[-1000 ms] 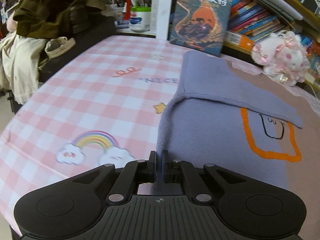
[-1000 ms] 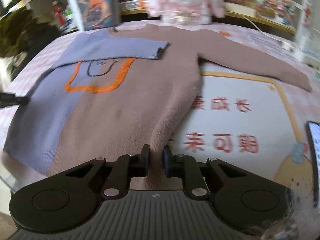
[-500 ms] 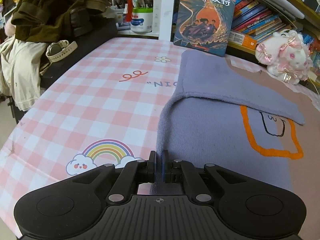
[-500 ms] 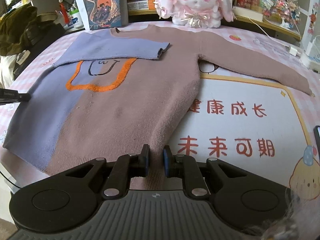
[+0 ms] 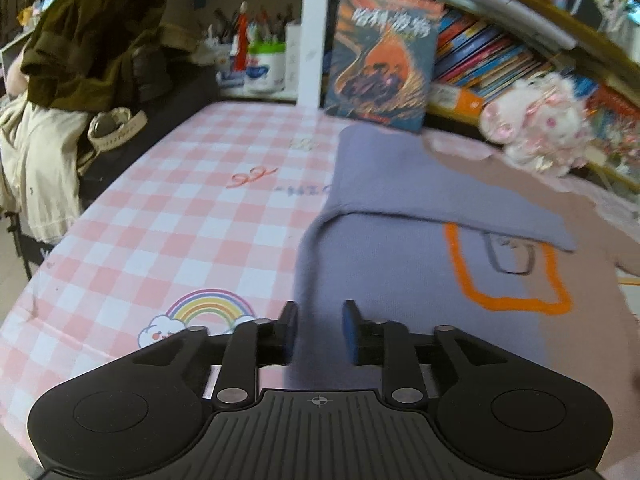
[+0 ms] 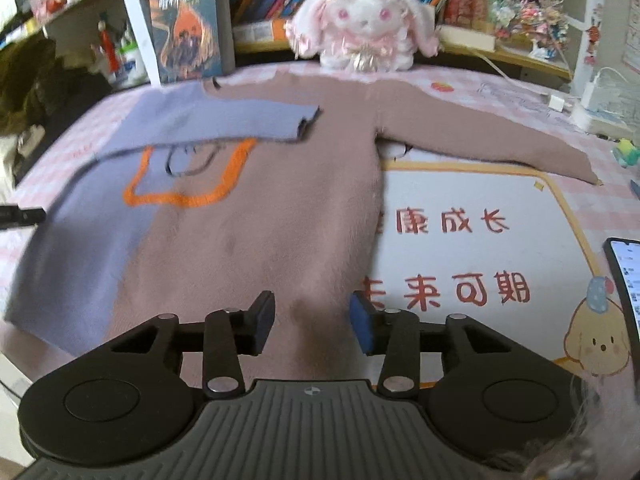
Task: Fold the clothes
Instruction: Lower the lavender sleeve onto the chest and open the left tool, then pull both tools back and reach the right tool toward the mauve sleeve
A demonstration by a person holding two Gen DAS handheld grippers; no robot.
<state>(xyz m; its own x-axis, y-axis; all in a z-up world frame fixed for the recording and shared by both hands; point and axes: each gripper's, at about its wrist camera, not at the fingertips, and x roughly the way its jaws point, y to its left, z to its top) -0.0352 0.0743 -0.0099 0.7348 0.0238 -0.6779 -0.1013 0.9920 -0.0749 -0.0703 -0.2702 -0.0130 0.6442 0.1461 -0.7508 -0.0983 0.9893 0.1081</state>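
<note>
Jaws of left gripper [image 5: 319, 330] opening, hem edge of soft mauve-and-lilac knitted sweater [image 6: 280, 216] between pads, no longer pinched. Jaws of right gripper [image 6: 312, 326] opening too, over near mauve hem, nothing pressed. Sweater flat on pink checked surface [image 5: 168, 216], lilac sleeve [image 6: 224, 124] already folded across chest. Step judged: hem released. Next likely: far-right mauve sleeve [image 6: 492, 140] needs pinching at cuff, carrying left over body.

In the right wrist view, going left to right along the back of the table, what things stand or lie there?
Upright book → pink plush rabbit → white charger block with its cable → small green thing.
</note>
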